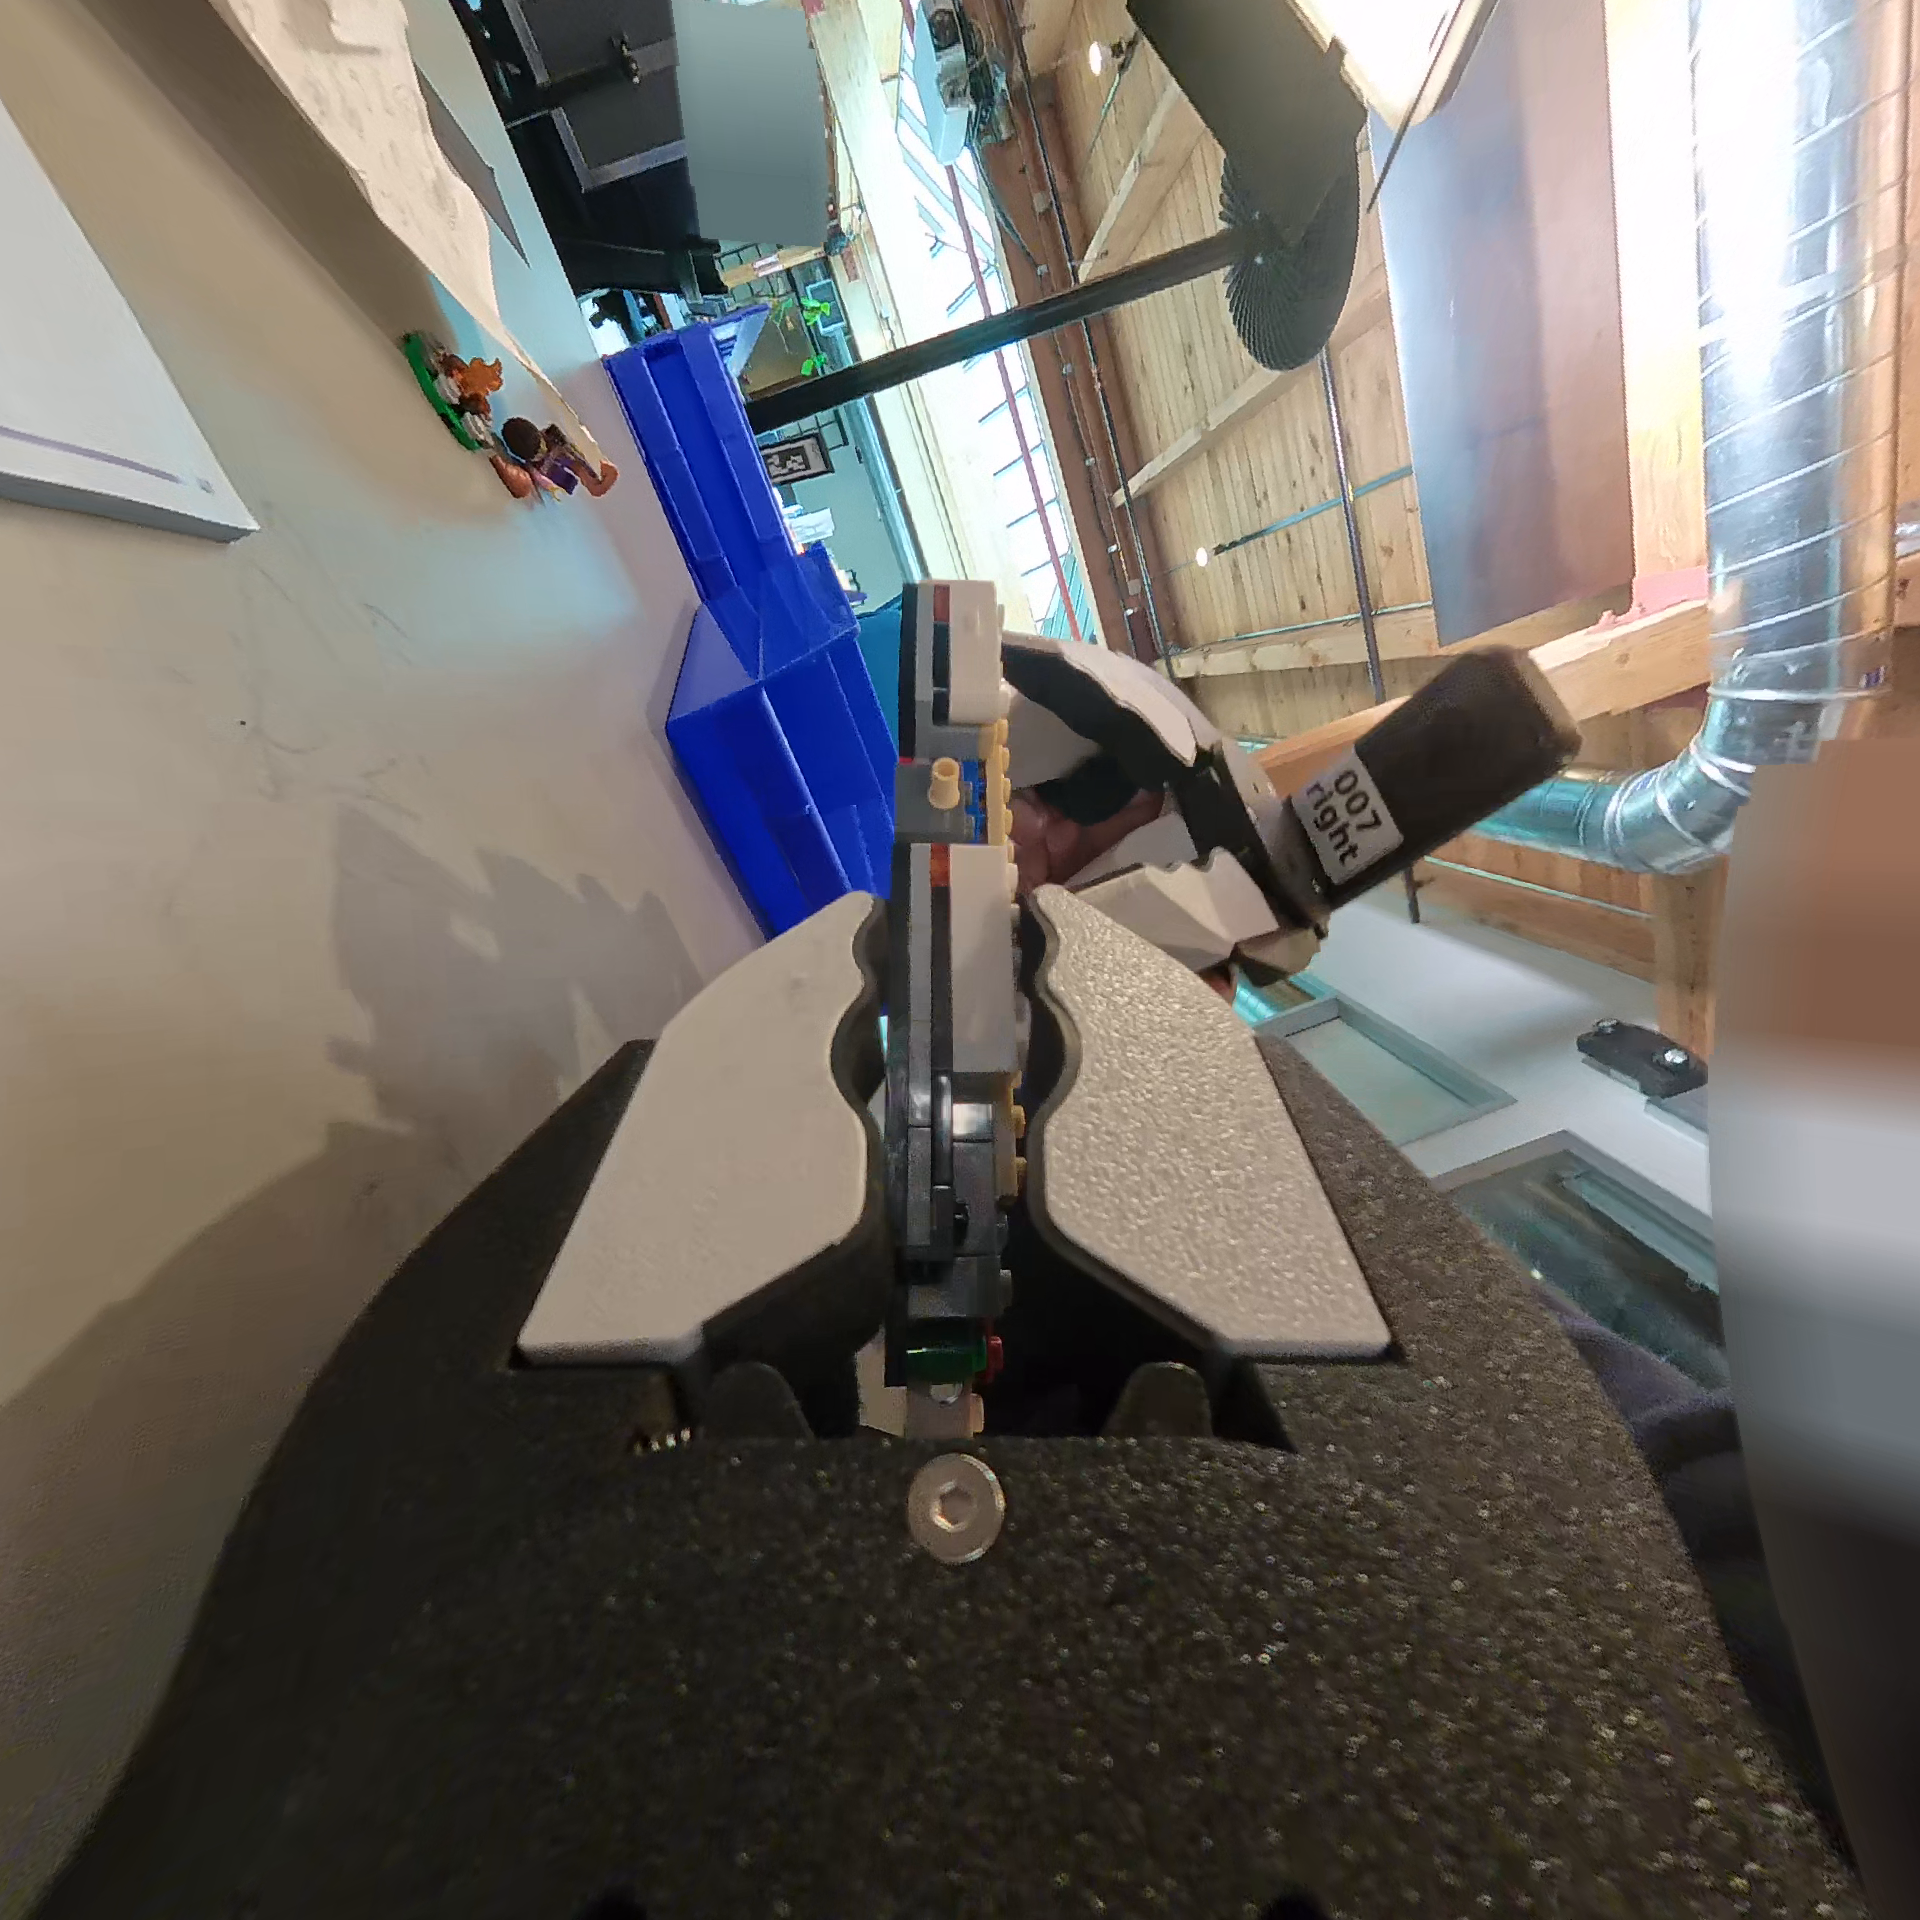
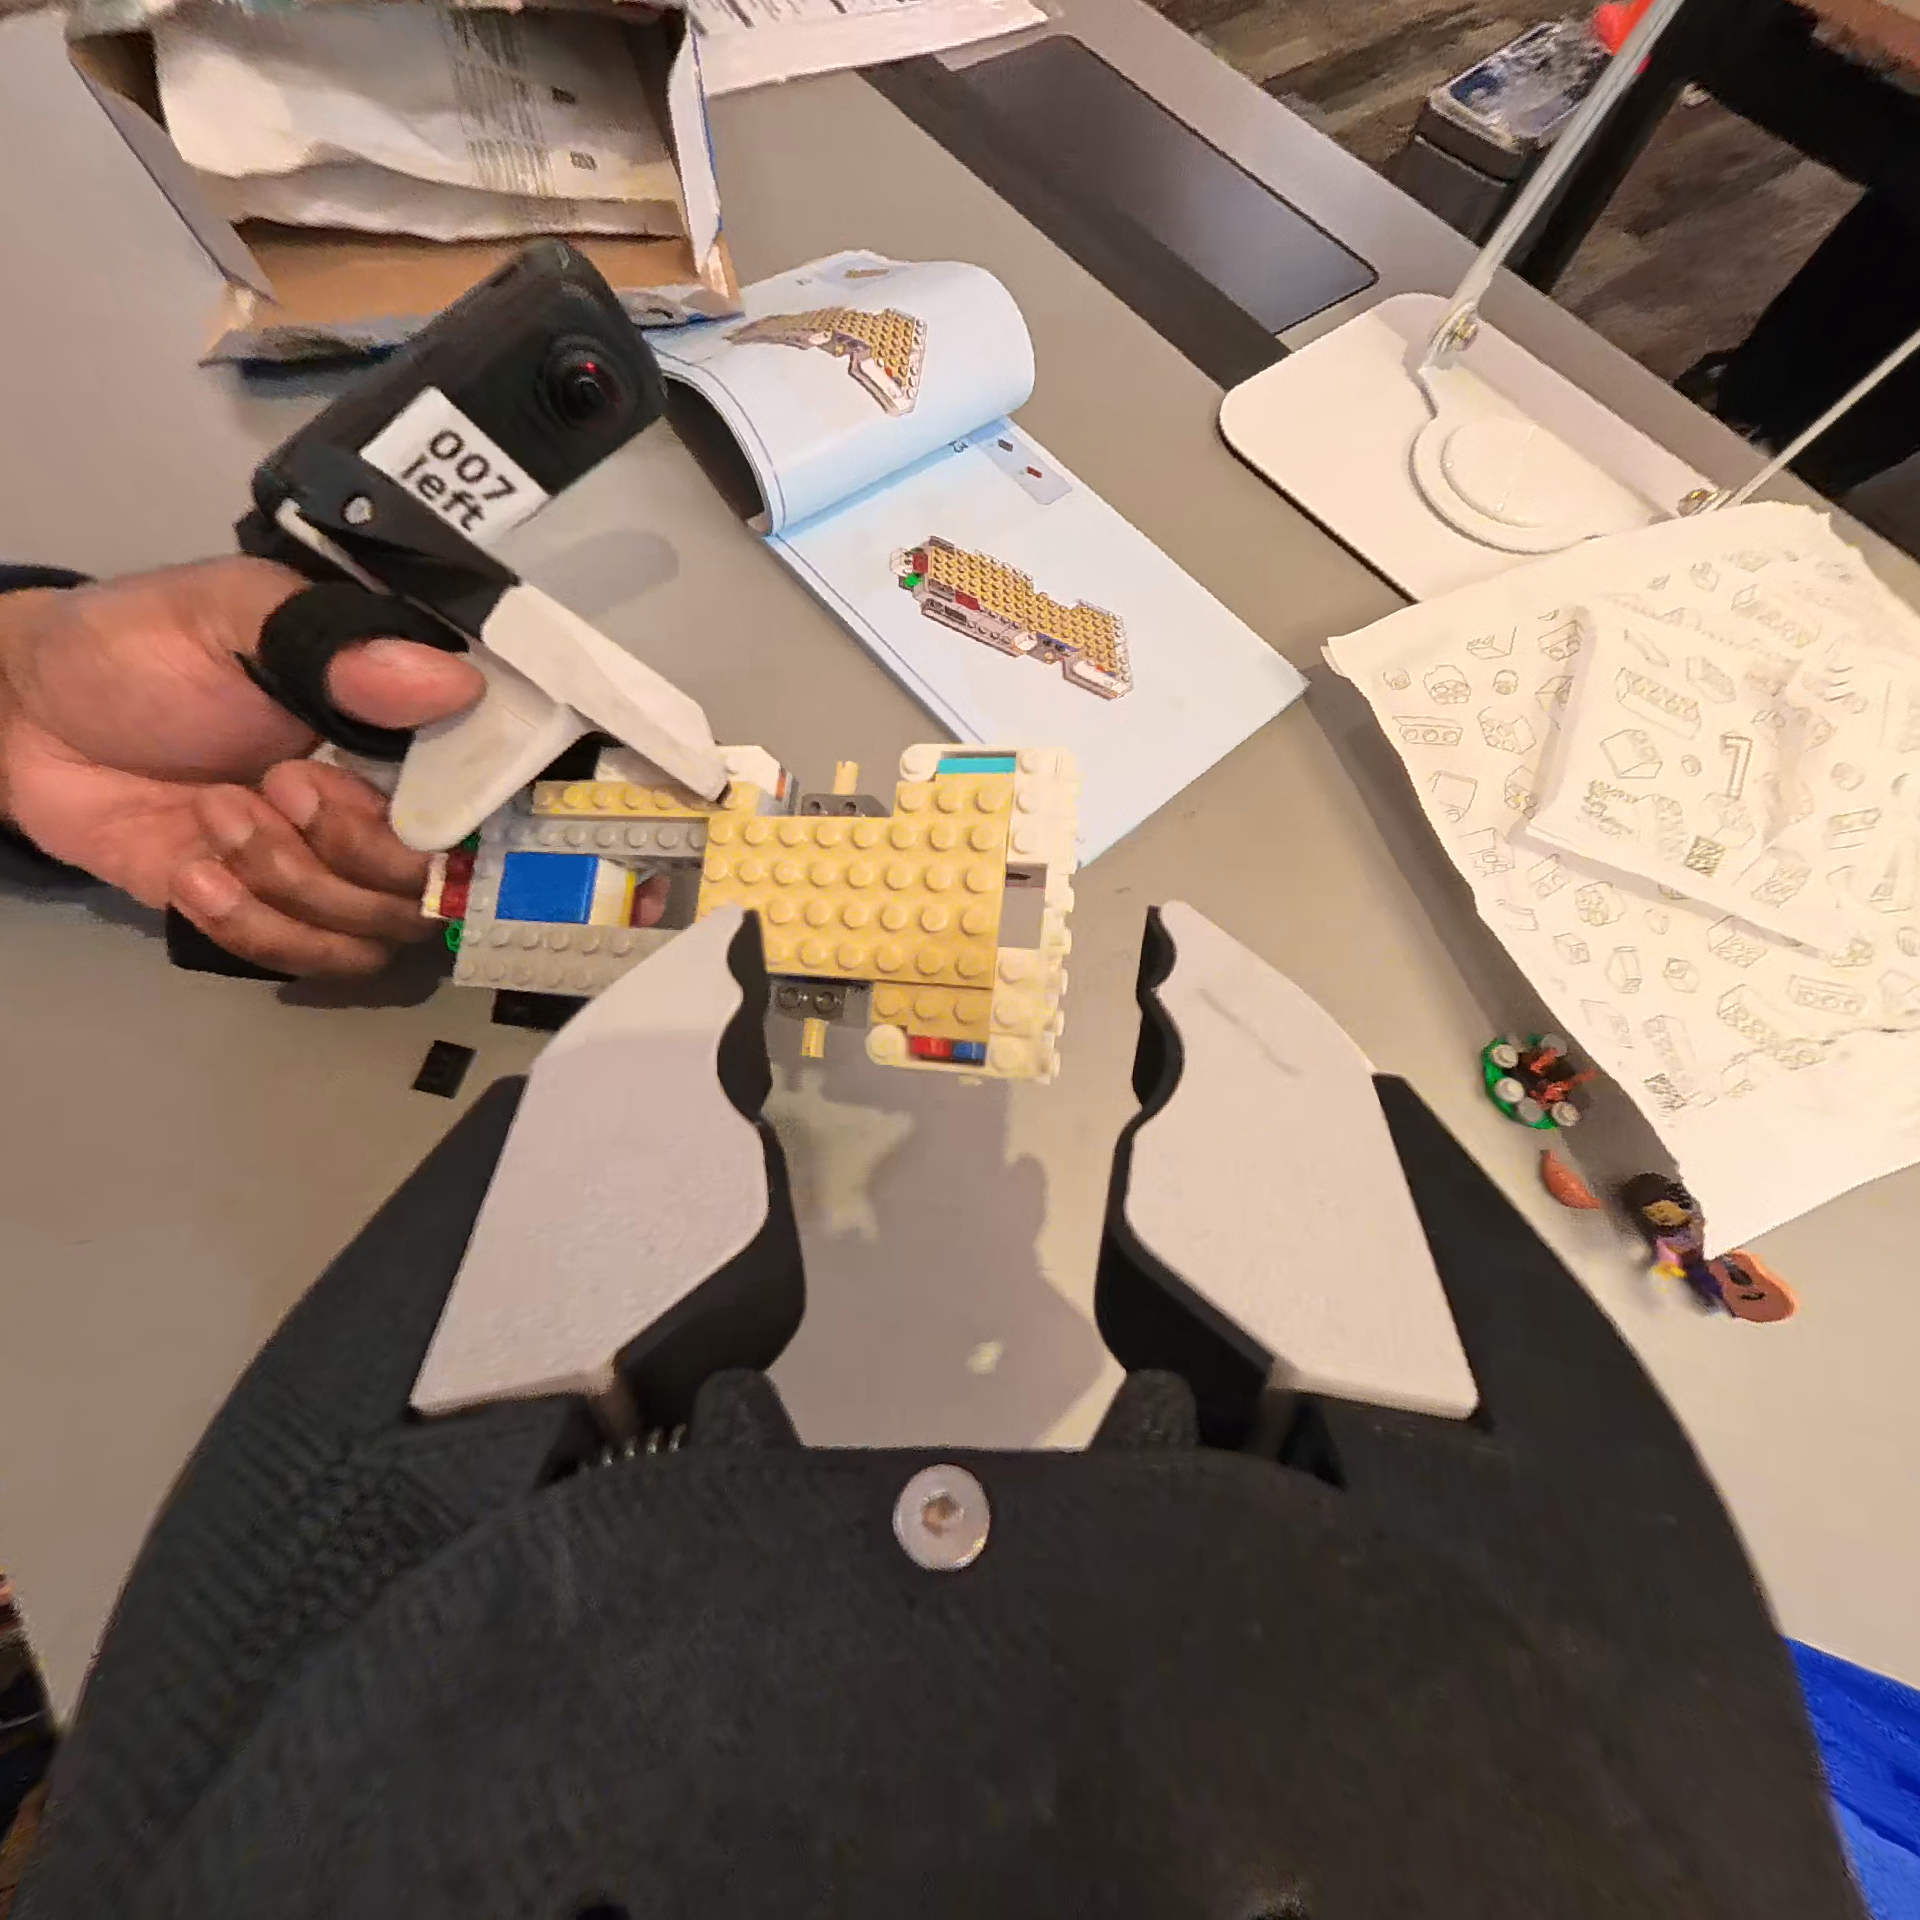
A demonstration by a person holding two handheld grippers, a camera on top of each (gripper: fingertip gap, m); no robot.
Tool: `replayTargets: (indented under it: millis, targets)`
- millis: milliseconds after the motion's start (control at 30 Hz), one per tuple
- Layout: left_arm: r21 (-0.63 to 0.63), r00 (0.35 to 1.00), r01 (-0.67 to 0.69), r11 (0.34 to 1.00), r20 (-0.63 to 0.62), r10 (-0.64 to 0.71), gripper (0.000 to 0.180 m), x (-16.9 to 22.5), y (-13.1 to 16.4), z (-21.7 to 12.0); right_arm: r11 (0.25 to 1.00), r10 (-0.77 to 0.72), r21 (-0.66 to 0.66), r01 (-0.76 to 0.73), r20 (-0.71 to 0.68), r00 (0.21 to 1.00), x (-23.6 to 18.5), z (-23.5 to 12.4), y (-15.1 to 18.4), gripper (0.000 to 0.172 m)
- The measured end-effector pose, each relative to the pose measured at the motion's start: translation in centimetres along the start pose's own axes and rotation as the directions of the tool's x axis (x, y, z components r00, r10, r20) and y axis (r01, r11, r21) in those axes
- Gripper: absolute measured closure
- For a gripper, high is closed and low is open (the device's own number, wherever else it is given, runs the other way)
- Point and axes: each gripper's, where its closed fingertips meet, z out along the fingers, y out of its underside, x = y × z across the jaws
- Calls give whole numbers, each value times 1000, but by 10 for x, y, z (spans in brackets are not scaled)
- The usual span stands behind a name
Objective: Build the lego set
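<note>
A flat brick-built model of tan studded plates with grey and white edging [image 2: 852,883] is hanging in the air above the grey counter [image 2: 260,1195], gripped at one end only. The left claw [image 1: 951,935] is pinching that end, its grey fingers [image 1: 769,1049] pressing on the two faces of the model, with a person's hand [image 2: 156,748] just behind. The right claw [image 2: 940,956] is standing spread and bare, hovering just in front of the model's near edge without touching it. Beyond are lying an open pale-blue instruction booklet [image 2: 997,582], a torn cardboard box [image 2: 416,135], a crumpled white printed paper bag [image 2: 1662,790] and a small toy figure with a guitar [image 2: 1683,1236]. Since the grip is at one end, a push from the right claw could lever the plates apart or twist the model loose.
</note>
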Motion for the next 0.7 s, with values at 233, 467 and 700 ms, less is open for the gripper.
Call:
replayTargets:
  millis: [233,467,700]
  targets:
    - [-79,994,-111,991,-14,110,158,10,9,4,994,109,-35,-104,206,972,-1,-7,3,106]
    - [-147,986,-167,975,-50,161,158,18,22,8,982,191,-83,-172,362,913,-8,-11,7,109]
    - [-198,973,-227,954,-87,213,158,24,31,10,975,221,-85,-206,474,852,-19,-17,10,125]
